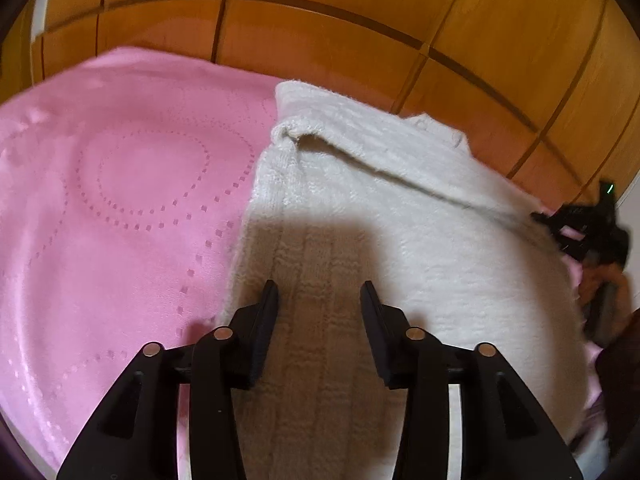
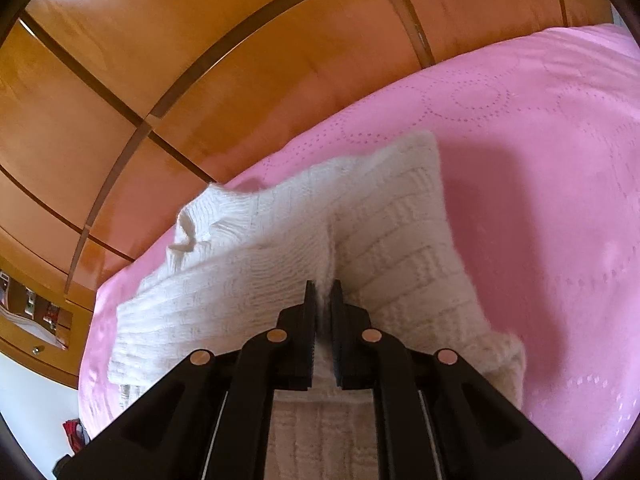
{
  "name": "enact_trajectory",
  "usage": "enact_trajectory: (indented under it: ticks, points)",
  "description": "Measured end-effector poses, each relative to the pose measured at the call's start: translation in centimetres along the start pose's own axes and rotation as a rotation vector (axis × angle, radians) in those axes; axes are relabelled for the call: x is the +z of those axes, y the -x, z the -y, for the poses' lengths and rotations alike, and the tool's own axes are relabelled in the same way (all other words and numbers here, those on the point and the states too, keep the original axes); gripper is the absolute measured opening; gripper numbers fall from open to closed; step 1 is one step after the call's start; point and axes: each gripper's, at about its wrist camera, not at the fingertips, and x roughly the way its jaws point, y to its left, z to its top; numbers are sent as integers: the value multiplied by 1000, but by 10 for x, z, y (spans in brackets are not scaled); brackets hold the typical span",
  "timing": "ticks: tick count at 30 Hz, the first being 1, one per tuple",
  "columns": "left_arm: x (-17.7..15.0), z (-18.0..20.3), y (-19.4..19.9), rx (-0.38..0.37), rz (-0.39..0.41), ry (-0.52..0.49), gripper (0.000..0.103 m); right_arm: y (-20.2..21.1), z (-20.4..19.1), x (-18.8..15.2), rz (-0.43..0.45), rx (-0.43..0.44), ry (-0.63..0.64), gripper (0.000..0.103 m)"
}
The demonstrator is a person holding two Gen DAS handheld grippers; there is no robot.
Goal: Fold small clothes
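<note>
A white knitted garment (image 1: 400, 232) lies on a pink bedspread (image 1: 120, 200). In the left wrist view my left gripper (image 1: 319, 292) is open just above the garment's ribbed near part, empty. A sleeve is folded across the garment's far part. In the right wrist view my right gripper (image 2: 323, 290) is shut on a pinched fold of the white garment (image 2: 288, 248), which rises in a ridge between the fingers. The right gripper also shows in the left wrist view (image 1: 576, 224) at the garment's far right edge.
A wooden panelled wardrobe (image 1: 360, 20) stands behind the bed, also in the right wrist view (image 2: 160, 60). The pink bedspread (image 2: 540, 200) spreads to the right of the garment. The bed's edge and white floor show at lower left in the right wrist view.
</note>
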Motion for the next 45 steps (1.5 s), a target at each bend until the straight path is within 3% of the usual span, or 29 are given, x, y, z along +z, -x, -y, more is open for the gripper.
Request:
enact_trajectory:
  ticks: [1,2,3,6,8,15,21,25,27,28,29,32,34,36,39,43,45]
  points:
    - [5,-2,5,-20,8,16,51,8,0,-4,13,-8,5,15]
    - [12,-5,9,-25,23,30,55,15,2,-7,29,-14,15,29]
    - [19,-8,13,-22,41,44,59,22,-2,-8,49,-18,29,35]
    - [45,-26,17,-39,71,126,64,39,-13,-10,87,11,84,40]
    - [64,-39,7,-44,50,178,64,43,-28,-14,91,36,131,50]
    - [116,-69,-41,-117,-22,325,64,21,-68,-36,38,24,294,54]
    - [147,-85,-88,-150,-82,445,64,-1,-75,-41,18,-6,322,56]
    - [154,-89,-122,-220,-142,506,63,-10,-69,-42,7,-25,319,59]
    - [158,-81,-129,-232,-152,463,45,-14,-67,-42,5,-33,320,60]
    - [161,-75,-134,-237,-162,431,21,-16,-66,-43,1,-37,321,60]
    - [162,-70,-132,-223,-146,399,13,-16,-66,-44,4,-44,328,60]
    - [160,-51,-110,-161,-43,281,11,-15,-71,-51,5,-71,378,60]
    - [154,-39,-105,-40,1,172,11,-23,-73,-57,-11,-112,412,61]
    - [146,-31,-123,125,-30,78,11,-29,-76,-63,8,-141,450,64]
    - [140,-23,-134,222,-24,-11,12,-36,-81,-69,26,-187,494,68]
    - [138,-12,-111,286,9,-29,21,-34,-77,-69,34,-177,483,68]
    - [129,-2,-95,304,36,-71,37,-33,-76,-69,38,-173,480,68]
